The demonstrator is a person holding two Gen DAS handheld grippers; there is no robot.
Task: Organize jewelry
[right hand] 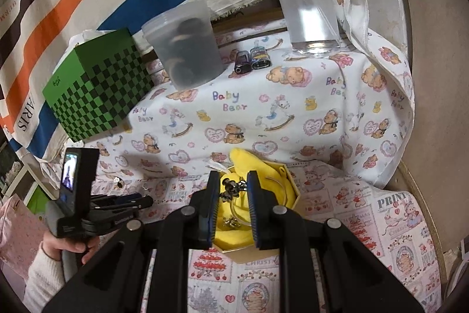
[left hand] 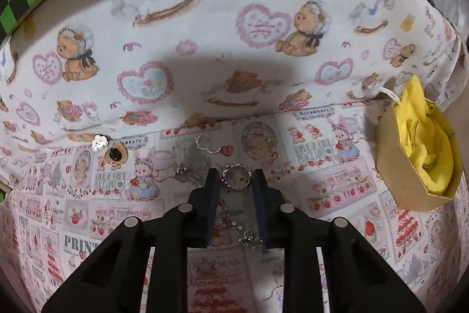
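In the left wrist view my left gripper (left hand: 236, 179) is open, low over the printed cloth, with a silver ring (left hand: 236, 179) lying between its fingertips. A silver chain (left hand: 239, 228) lies between the fingers further back. Another open ring (left hand: 206, 144), a small silver piece (left hand: 186, 170), a flower charm (left hand: 99, 142) and a round brown earring (left hand: 115, 156) lie beyond. The hexagonal cardboard box with yellow lining (left hand: 419, 157) stands to the right. In the right wrist view my right gripper (right hand: 233, 184) is open above that box (right hand: 290, 187), with a dark beaded piece (right hand: 231, 187) between its fingertips, untouched by the pads.
A green checkered box (right hand: 96, 87), a frosted plastic tub (right hand: 184, 46), a clear spray bottle (right hand: 304, 2) and two small dark items (right hand: 252, 60) stand at the back of the bear-print cloth. The left gripper and the hand holding it show at the left (right hand: 88, 213).
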